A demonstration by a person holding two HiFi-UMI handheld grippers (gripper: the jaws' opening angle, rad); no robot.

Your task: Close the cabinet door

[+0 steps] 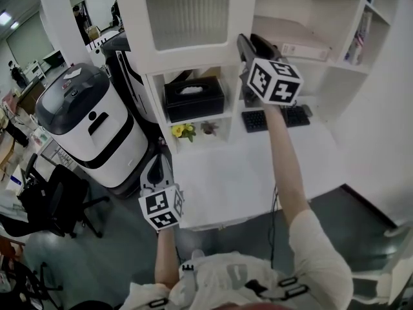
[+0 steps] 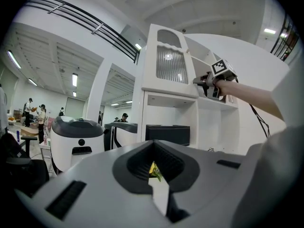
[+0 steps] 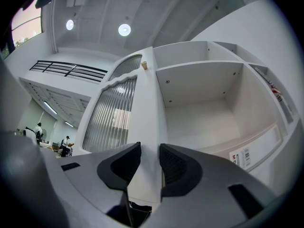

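The white cabinet door (image 1: 187, 18), with a ribbed glass pane (image 3: 111, 118), stands swung out from the shelf unit. My right gripper (image 1: 245, 47) is raised to it and is shut on the door's free edge (image 3: 150, 127), with one pad on each face. Behind that edge lies the open, bare compartment (image 3: 204, 108). My left gripper (image 1: 158, 173) hangs low at the white table's (image 1: 258, 179) front left corner, level and shut on nothing. In the left gripper view the door (image 2: 168, 63) and the right gripper (image 2: 209, 82) show higher up to the right.
Below the door, cubbies hold a black tissue box (image 1: 193, 99) and yellow flowers (image 1: 182, 131). A keyboard (image 1: 277, 118) lies at the table's back. A white and black machine (image 1: 90, 128) and an office chair (image 1: 55, 205) stand at the left. Books (image 1: 358, 41) fill the right shelves.
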